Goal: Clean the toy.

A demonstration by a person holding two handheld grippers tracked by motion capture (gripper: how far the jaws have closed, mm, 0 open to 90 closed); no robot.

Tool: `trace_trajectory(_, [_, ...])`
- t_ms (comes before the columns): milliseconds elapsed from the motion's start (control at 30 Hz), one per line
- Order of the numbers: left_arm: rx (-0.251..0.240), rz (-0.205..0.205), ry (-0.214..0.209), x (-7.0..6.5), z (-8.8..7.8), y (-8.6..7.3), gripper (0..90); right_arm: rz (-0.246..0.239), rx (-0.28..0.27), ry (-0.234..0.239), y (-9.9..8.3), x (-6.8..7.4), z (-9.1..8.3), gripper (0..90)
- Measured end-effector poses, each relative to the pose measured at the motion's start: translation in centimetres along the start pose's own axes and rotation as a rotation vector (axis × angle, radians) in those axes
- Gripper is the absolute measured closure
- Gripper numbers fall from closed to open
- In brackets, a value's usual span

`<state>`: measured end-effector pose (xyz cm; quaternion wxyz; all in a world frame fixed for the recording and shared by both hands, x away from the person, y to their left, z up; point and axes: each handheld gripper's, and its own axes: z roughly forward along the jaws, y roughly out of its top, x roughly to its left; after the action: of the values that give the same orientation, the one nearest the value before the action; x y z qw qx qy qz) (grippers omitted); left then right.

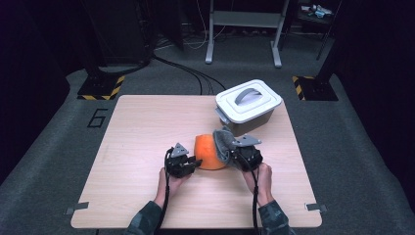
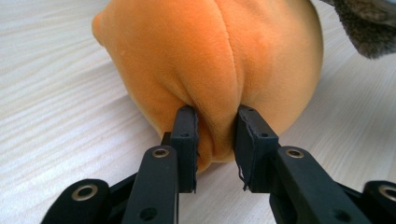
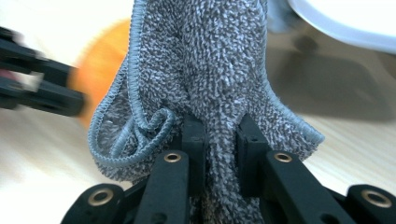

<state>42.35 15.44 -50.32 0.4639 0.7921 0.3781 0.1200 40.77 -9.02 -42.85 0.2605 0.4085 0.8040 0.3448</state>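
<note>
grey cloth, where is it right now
In the high view the grey cloth hangs from the right tool, draped against the right side of the orange plush toy, just in front of the lidded white box.

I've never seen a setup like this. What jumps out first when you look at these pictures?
The bright orange plush ball in the middle of the pale wooden table, pinched at a fold by the left claw. Just to its right, the right claw is clamped on a fuzzy grey cloth held against the ball. Behind them, at the table's far right, sits a grey box with a white handled lid.
</note>
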Motion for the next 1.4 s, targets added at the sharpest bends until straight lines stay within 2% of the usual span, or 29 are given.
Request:
trace_trajectory(67, [0.003, 0.002, 0.01, 0.0, -0.1, 0.1, 63.6, -0.031, 0.036, 0.009, 0.4, 0.8, 1.0, 77.1])
trace_trajectory(133, [0.02, 0.01, 0.015, 0.1, -0.4, 0.1, 55.2, -0.034, 0.058, 0.002, 0.2, 1.0, 2.4, 77.2])
trace_trajectory(167, [0.022, 0.005, 0.012, 0.1, -0.4, 0.0, 50.7, -0.012, 0.063, 0.005, 0.1, 0.8, 2.8, 77.2])
trace_trajectory(233, [0.049, 0.018, 0.017, 0.1, -0.4, -0.1, 47.4, 0.007, 0.056, 0.012, -0.1, 0.4, 3.1, 77.2])
trace_trajectory(267, [0.05, 0.027, 0.015, 0.0, -0.3, -0.2, 48.0, 0.011, 0.062, 0.013, -0.2, 0.2, 3.1, 77.2])
trace_trajectory(333, [0.051, 0.036, 0.017, -0.1, -0.1, -0.3, 54.6, 0.019, 0.067, 0.012, -0.3, 0.2, 3.0, 77.2])
trace_trajectory(367, [0.049, 0.033, 0.02, -0.1, 0.1, -0.3, 58.4, 0.007, 0.062, 0.013, -0.3, 0.1, 2.9, 77.1])
trace_trajectory(467, [0.04, 0.034, 0.027, -0.1, 0.2, -0.3, 67.0, 0.016, 0.043, 0.007, 0.0, 0.3, 2.4, 77.0])
trace_trajectory(533, [0.033, 0.028, 0.026, -0.1, 0.2, -0.3, 68.9, 0.002, 0.016, 0.008, 0.6, 0.9, 1.6, 77.0])
trace_trajectory(600, [0.024, 0.025, 0.025, -0.2, 0.2, -0.3, 70.4, -0.02, 0.001, 0.036, 1.1, 1.5, 1.2, 77.0])
trace_trajectory(633, [0.021, 0.028, 0.026, -0.3, 0.2, -0.3, 71.0, -0.037, 0.001, 0.035, 1.4, 2.0, 1.1, 77.0])
trace_trajectory(767, [0.019, 0.039, 0.027, -0.3, 0.1, -0.2, 74.5, -0.087, 0.035, 0.054, 2.1, 3.5, 2.1, 76.9])
trace_trajectory(867, [0.021, 0.036, 0.024, -0.1, 0.1, -0.3, 78.9, -0.1, 0.059, 0.04, 1.9, 3.9, 3.0, 77.1])
trace_trajectory(900, [0.017, 0.033, 0.025, -0.2, 0.1, -0.3, 80.3, -0.115, 0.066, 0.042, 1.8, 3.6, 3.1, 77.3])
trace_trajectory(1000, [0.016, 0.044, 0.015, -0.2, 0.0, -0.2, 82.1, -0.073, 0.073, 0.039, 1.2, 3.0, 3.1, 77.3])
trace_trajectory(1133, [0.013, 0.032, 0.007, -0.4, 0.2, -0.3, 83.5, -0.061, 0.073, 0.04, 0.5, 2.2, 3.0, 77.4])
trace_trajectory(1200, [0.015, 0.049, 0.009, -0.3, 0.2, -0.2, 84.0, -0.054, 0.077, 0.032, 0.2, 1.8, 2.8, 77.4])
trace_trajectory(1400, [0.015, 0.041, 0.003, -0.2, 0.1, -0.3, 84.7, -0.019, 0.097, 0.009, -0.9, 0.5, 2.5, 77.3])
